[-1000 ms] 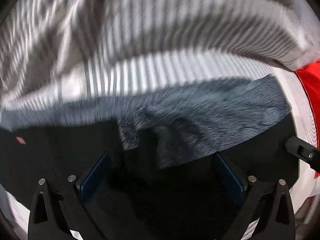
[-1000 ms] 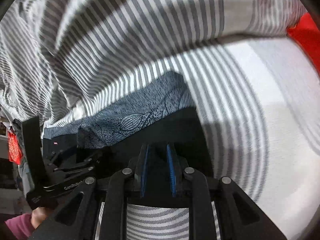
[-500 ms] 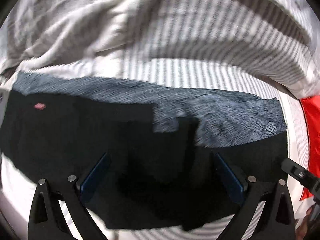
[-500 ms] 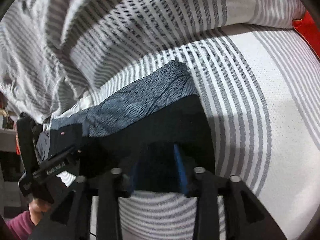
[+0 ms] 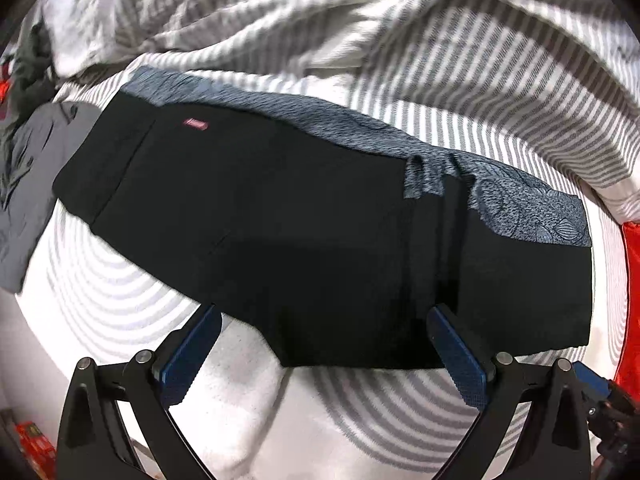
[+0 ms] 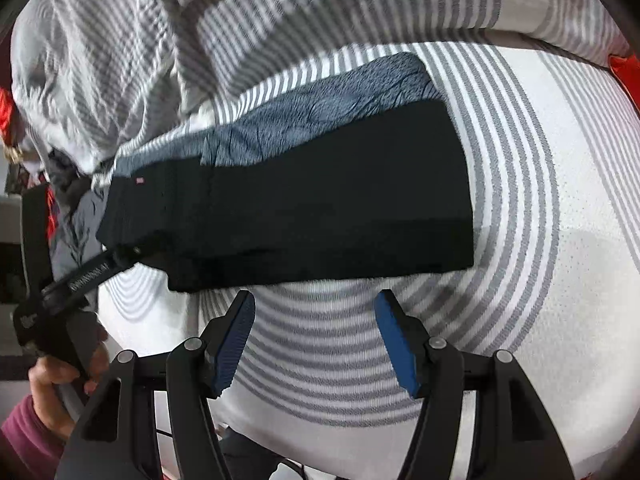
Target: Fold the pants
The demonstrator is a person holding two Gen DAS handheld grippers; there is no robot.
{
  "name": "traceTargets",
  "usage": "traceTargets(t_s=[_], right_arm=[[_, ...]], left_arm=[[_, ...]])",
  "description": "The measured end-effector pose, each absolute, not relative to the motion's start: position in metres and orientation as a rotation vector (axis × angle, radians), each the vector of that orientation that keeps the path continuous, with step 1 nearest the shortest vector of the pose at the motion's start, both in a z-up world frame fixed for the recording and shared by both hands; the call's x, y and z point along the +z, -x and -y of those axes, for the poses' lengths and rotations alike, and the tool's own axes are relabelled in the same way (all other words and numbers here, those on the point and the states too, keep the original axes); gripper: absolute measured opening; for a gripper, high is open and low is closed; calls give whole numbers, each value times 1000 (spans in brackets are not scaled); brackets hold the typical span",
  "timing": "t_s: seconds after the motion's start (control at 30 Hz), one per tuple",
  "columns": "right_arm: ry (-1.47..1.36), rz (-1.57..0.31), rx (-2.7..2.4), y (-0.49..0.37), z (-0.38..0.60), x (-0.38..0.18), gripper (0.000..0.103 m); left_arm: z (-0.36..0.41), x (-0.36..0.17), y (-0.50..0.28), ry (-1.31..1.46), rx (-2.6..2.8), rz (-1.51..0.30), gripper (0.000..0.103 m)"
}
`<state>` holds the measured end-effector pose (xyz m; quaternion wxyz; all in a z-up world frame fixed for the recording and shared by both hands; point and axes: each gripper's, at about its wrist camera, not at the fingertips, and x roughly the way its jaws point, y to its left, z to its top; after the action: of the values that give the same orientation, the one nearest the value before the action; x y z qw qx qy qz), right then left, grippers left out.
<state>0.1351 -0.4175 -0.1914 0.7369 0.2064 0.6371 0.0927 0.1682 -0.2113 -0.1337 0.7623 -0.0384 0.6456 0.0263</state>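
Striped grey-and-white bedding covers the bed (image 6: 520,240), and the pants (image 5: 280,220) lie flat on it in a long black band, with a blue-grey patterned layer showing along the far edge. A small red label (image 5: 196,123) sits near one end. The left gripper (image 5: 324,344) is spread wide at the near hem, holding nothing. The right gripper (image 6: 314,328) is also released, just short of the cloth. A rumpled striped duvet (image 6: 280,20) lies beyond.
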Motion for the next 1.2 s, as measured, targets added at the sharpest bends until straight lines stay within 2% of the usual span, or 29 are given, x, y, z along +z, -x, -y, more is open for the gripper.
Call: traceTargets(t_s=[0.23, 0.57, 0.97, 1.2], right_arm=[[-448, -1403, 168, -130, 390, -187, 67], [-399, -1415, 203, -154, 300, -179, 67], [-330, -1448, 287, -180, 205, -180, 67], [-287, -1473, 313, -190, 181, -185, 67]], left_arm=[[174, -134, -161, 116, 59, -1408, 103], [95, -138, -169, 213, 60, -1398, 103], [-51, -155, -183, 574, 139, -1299, 103], [-70, -178, -200, 693, 92, -1272, 103]])
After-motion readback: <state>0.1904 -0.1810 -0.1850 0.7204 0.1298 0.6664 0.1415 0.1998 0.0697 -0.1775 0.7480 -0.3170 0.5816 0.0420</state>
